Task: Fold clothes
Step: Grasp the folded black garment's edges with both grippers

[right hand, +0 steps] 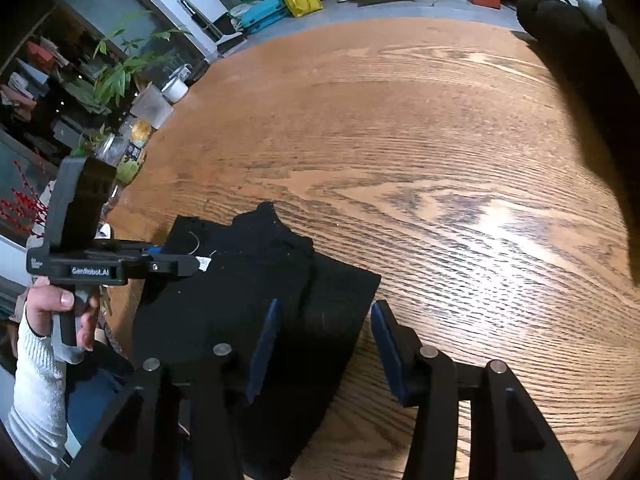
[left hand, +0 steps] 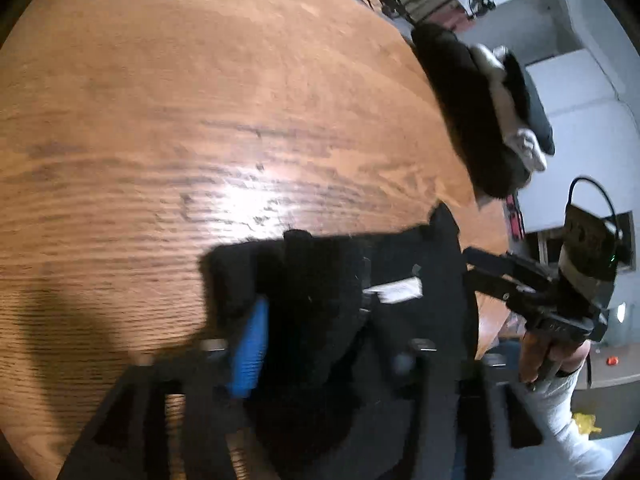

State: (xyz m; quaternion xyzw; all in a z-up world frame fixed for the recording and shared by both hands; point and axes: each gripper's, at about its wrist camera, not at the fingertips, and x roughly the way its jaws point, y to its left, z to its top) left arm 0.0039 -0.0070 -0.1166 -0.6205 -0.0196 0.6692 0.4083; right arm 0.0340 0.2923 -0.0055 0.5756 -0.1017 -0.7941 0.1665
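I take the black garment (right hand: 256, 304) as my landmark: it lies bunched and partly doubled on the near edge of the wooden bench (right hand: 440, 160), a white label (left hand: 394, 292) showing on its upper face. At the garment's left side my left gripper (right hand: 176, 266) comes in level and low, my hand (right hand: 60, 312) wrapped round its handle; from its own camera dark cloth covers the fingers and only one blue pad (left hand: 250, 354) peeks out, so it looks clamped on the garment, though I cannot be sure. At the garment's right edge my right gripper (right hand: 324, 344) stands spread apart, one pad over the cloth, the other over bare wood, holding nothing. I judge a fold is in hand; the next move calls for the right gripper to pinch that free edge. Far beyond the garment, a dark pile of clothes (left hand: 480, 112) sits at the bench's rim.
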